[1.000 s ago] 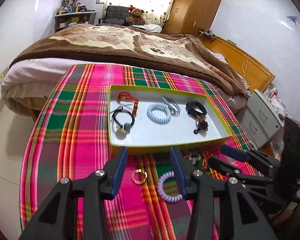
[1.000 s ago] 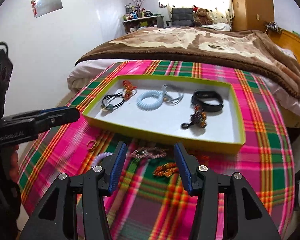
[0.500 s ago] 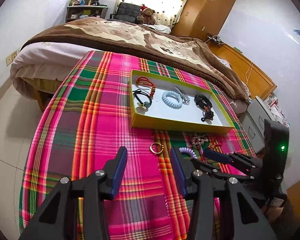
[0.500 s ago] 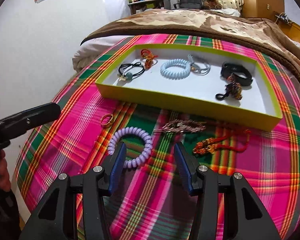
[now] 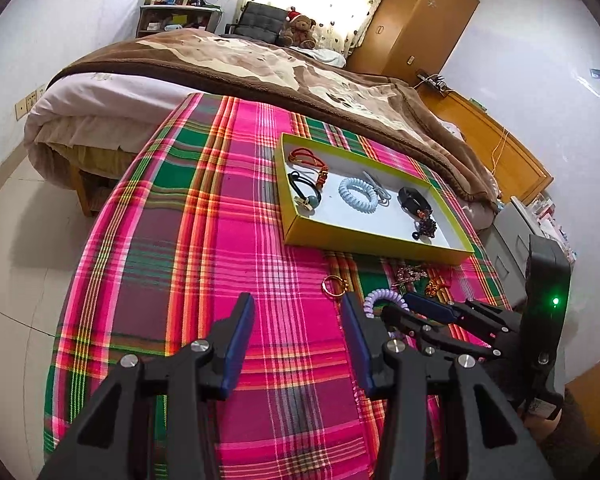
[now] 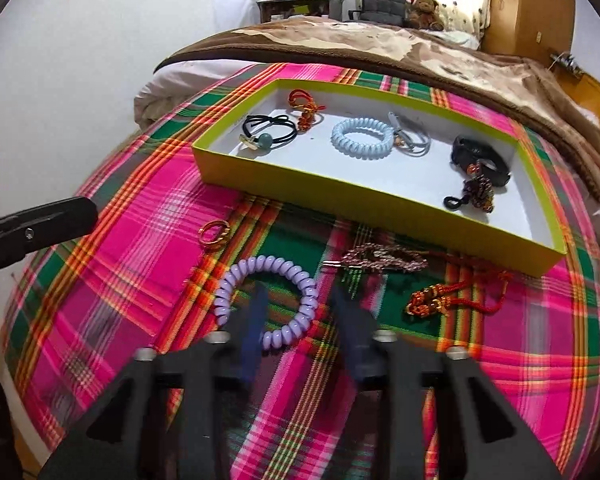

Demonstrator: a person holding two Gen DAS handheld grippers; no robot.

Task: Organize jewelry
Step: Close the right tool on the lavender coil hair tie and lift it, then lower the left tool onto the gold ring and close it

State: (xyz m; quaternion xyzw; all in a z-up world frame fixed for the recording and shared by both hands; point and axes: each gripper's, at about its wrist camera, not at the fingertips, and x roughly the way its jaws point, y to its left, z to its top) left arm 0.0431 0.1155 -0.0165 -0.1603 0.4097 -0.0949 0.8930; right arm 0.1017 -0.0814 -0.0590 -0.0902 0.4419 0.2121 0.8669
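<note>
1. Your left gripper (image 5: 298, 334) hangs released over bare plaid cloth (image 5: 188, 240).
2. The lilac coil band (image 6: 266, 298) lies flat; its near arc sits between your right gripper (image 6: 300, 318) fingers, apparently still spread.
3. Right is nearer.

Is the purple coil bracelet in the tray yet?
No. The purple coil bracelet lies on the plaid cloth outside the tray, the open right gripper straddling it.
</note>
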